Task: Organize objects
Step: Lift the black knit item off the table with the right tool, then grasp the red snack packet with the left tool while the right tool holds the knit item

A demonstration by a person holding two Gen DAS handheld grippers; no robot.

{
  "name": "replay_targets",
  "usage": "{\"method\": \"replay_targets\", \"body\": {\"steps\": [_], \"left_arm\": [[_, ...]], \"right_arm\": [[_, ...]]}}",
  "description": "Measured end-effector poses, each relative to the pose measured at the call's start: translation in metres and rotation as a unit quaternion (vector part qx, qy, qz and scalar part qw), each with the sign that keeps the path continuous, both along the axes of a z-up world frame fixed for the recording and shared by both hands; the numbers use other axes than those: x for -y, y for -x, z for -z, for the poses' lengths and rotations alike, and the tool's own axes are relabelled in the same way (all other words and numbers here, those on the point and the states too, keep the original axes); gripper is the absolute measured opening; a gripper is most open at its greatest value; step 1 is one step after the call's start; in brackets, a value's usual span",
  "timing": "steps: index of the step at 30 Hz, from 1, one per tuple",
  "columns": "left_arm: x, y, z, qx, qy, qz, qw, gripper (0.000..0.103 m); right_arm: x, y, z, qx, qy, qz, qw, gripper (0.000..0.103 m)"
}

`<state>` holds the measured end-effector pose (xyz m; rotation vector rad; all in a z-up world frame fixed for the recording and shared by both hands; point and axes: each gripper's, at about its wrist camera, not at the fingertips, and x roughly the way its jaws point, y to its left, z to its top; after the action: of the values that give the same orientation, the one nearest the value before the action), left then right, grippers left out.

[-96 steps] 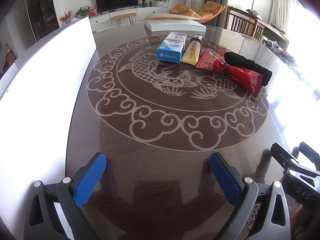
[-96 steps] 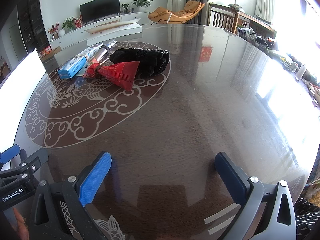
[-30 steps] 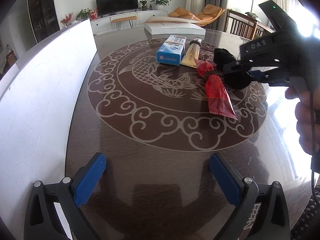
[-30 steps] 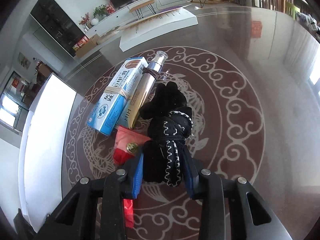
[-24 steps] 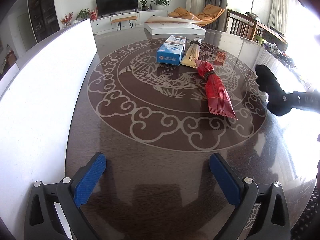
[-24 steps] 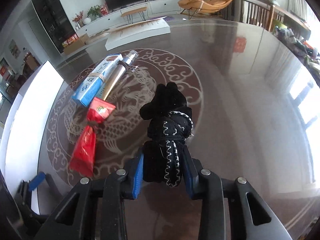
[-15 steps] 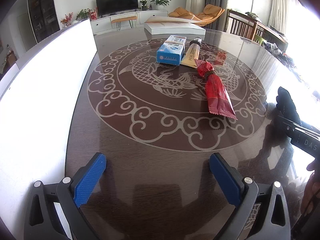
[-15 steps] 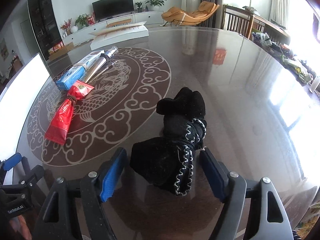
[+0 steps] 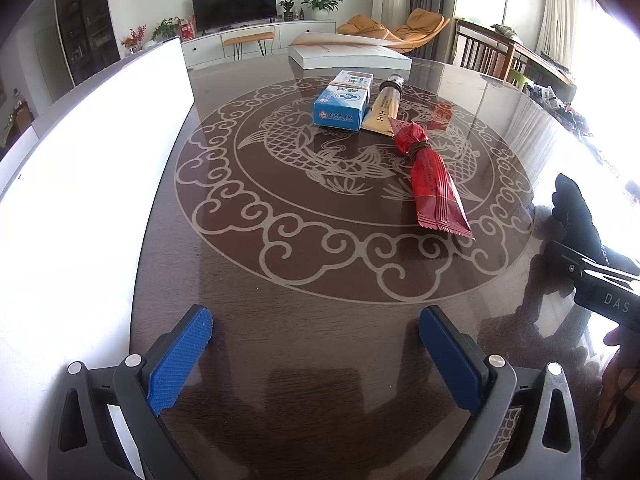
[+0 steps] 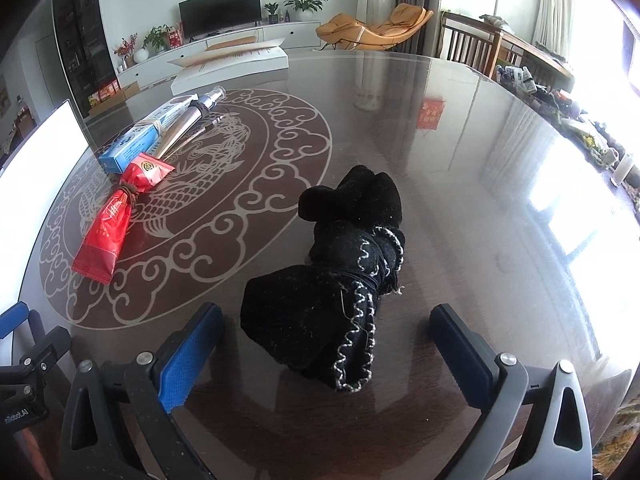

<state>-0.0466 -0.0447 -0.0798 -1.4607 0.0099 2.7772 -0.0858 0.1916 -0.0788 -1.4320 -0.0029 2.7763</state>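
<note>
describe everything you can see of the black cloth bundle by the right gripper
The black cloth bundle is soft, fuzzy knit fabric rolled into a lump and cinched at its middle, with silver-white zigzag stitching along one edge. It lies on its side on the glossy dark table, outside the pale cloud pattern. Its near end sits between the pads of the right gripper, whose jaws are opening; neither pad touches it.

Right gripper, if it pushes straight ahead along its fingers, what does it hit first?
The black cloth bundle. It lies on the table between the opening fingers of the right gripper, neither pad touching it. Depth is hard to judge, but nothing else sits nearer in that line.
</note>
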Motion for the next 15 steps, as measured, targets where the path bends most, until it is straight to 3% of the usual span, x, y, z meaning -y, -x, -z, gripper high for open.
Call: {"method": "replay_targets", "body": {"steps": [9,12,15], "left_arm": [[0.0,0.001,0.0,0.003,0.001,0.001,1.0,0.103],[0.0,0.005,-0.002,0.03,0.0,-0.003,0.9995,0.103],[-0.003,0.007,-0.014,0.023,-0.045,0.002,0.9987,0.103]], "right_arm": [[0.0,0.0,0.0,0.0,0.0,0.0,1.0,0.103],[0.0,0.0,0.0,0.0,0.0,0.0,1.0,0.103],[0.0,0.0,0.0,0.0,0.0,0.0,1.0,0.103]]}}
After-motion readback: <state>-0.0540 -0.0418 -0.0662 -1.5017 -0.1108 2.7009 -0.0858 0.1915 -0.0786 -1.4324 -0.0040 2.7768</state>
